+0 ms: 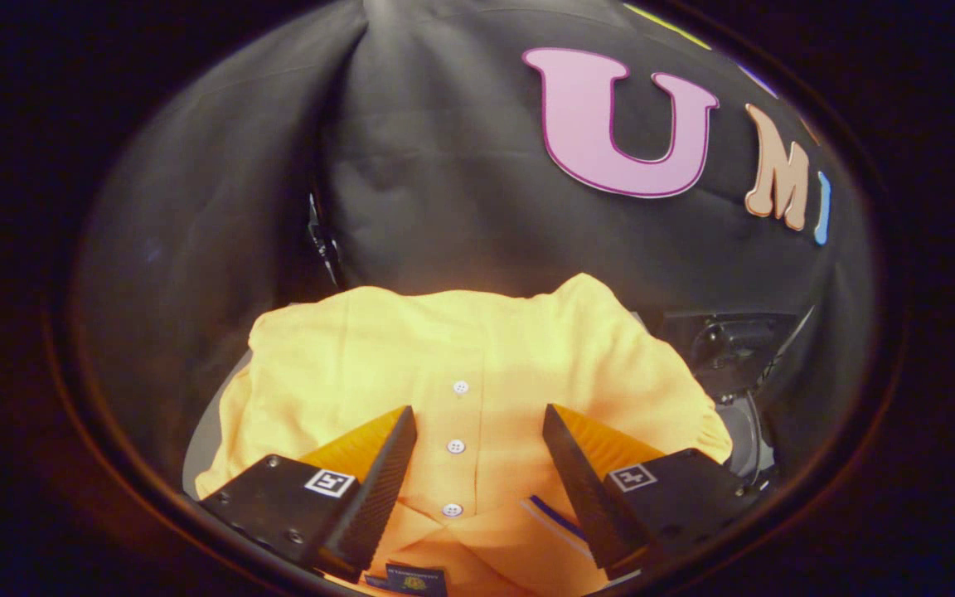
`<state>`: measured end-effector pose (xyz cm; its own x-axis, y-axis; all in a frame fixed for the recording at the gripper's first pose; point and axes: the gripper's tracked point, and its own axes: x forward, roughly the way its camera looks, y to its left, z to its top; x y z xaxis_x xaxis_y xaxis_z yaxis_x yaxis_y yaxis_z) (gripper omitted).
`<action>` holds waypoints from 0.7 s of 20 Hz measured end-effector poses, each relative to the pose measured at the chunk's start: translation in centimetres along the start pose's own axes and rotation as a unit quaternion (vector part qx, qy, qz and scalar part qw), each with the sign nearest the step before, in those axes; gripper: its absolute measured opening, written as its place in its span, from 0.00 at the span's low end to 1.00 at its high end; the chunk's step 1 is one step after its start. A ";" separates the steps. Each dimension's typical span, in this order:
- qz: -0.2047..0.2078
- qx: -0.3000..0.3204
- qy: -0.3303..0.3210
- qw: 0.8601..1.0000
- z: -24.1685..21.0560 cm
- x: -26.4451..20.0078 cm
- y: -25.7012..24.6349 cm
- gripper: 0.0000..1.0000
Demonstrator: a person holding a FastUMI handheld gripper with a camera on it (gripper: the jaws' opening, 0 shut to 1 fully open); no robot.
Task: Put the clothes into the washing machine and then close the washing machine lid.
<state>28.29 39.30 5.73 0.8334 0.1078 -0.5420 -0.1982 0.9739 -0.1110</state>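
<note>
I am holding the claw [477, 452] wide open over a yellow shirt [411, 365], gripping nothing. The shirt is lying spread out flat just ahead of and beneath the fingers, its row of white buttons [456, 446] running between them, its collar nearest me.

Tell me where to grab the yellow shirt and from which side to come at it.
Grip the button strip near the collar, coming straight down from above: the yellow shirt lies flat, so a pinch must gather a fold. The gripper hangs open, jaws on either side of the buttons, already lined up.
</note>
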 end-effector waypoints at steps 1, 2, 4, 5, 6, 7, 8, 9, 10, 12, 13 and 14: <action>0.006 -0.001 0.009 1.000 -0.3 -0.3 0.2 0.93; 0.006 -0.001 0.004 1.000 0.1 -0.2 0.4 0.77; 0.009 -0.004 0.009 1.000 0.5 -0.5 0.2 0.45; 0.017 0.001 0.005 1.000 0.6 -0.9 0.4 0.29; 0.026 -0.009 0.006 1.000 0.5 -1.2 0.4 0.14; 0.037 -0.009 0.007 0.999 0.3 -1.5 0.3 0.13; 0.052 -0.014 0.004 0.999 0.2 -2.0 0.1 0.08; 0.065 -0.013 0.008 0.998 -0.2 -2.4 -0.1 0.08; 0.078 -0.009 0.008 0.997 -0.5 -2.9 -0.4 0.05; 0.107 0.009 0.010 0.994 -1.1 -3.7 -1.4 0.03; 0.119 0.030 0.003 0.992 -0.8 -4.0 -1.9 0.02; 0.133 0.054 -0.014 0.989 -0.1 -4.4 -2.1 0.02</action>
<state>25.04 36.78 8.27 0.7735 0.3681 -0.5160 -0.3583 0.9255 0.1232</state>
